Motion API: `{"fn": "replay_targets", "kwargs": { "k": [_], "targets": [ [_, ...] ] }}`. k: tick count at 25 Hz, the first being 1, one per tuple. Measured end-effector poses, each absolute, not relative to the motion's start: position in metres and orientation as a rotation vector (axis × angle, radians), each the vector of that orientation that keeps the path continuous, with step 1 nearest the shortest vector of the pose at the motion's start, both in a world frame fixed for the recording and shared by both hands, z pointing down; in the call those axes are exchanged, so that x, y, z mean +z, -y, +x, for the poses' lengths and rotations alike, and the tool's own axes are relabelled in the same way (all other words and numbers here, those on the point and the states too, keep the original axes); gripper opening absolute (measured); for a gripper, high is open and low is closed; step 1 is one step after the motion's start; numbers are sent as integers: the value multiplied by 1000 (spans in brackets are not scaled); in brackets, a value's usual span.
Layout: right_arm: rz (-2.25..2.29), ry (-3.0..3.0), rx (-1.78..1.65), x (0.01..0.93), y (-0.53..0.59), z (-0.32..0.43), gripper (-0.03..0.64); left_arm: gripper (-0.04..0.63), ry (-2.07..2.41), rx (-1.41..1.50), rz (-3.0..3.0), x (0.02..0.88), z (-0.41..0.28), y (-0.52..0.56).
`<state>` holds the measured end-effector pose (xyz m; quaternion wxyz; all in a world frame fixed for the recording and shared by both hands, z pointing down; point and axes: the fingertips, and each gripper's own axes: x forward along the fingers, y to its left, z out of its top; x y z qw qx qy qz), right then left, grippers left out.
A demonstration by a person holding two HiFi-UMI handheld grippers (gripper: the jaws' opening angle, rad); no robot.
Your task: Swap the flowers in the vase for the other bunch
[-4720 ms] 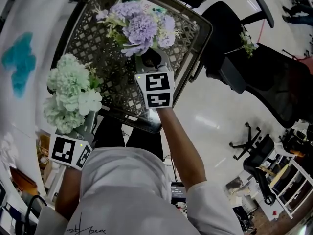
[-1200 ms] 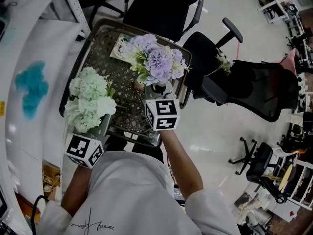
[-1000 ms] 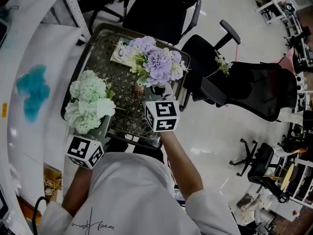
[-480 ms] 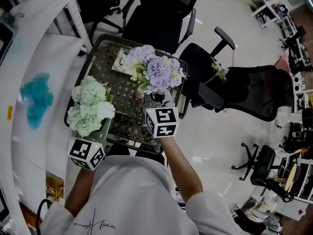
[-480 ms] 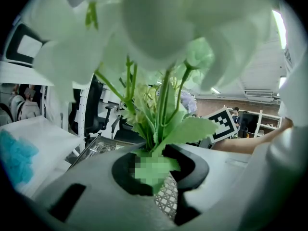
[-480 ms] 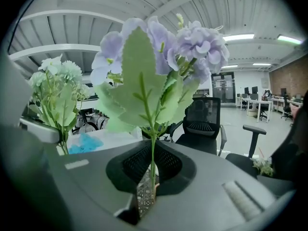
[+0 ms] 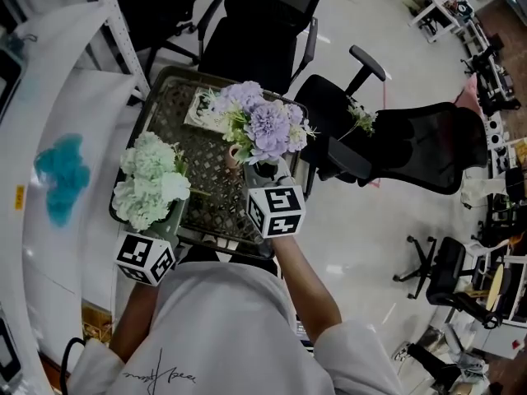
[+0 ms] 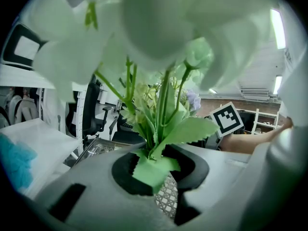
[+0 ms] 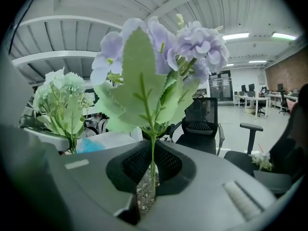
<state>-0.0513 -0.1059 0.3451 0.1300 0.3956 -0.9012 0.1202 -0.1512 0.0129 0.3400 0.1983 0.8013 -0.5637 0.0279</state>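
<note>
While both bunches stand upright above the wire basket [image 7: 216, 194], my left gripper [image 8: 154, 170] is clamped on the leafy stems of the pale green bunch [image 7: 151, 178]. That bunch sits over the basket's near-left rim, just beside the white table [image 7: 62, 97]. My right gripper [image 9: 149, 170] pinches the thin stem of the purple bunch [image 7: 263, 126] over the basket's far-right corner. Open mesh separates the two bunches. Black office chairs [image 7: 255, 44] crowd the far and right rims, and bare floor [image 7: 362, 220] opens to the right of my right arm.
</note>
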Motion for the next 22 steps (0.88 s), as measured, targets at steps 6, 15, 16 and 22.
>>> {"fn": "replay_targets", "kwargs": {
  "k": [6, 15, 16, 22],
  "targets": [
    [1176, 2626, 350, 336, 93, -44, 17, 69, 1569, 83, 2275, 333, -152, -14],
    [1210, 2623, 388, 330, 78, -28, 17, 69, 1531, 85, 2314, 328, -140, -11],
    [1215, 2622, 393, 329, 76, -26, 17, 69, 1525, 85, 2318, 328, -139, -12],
    [1235, 2625, 418, 327, 61, -21, 17, 69, 1501, 89, 2332, 326, -133, -17]
  ]
}}
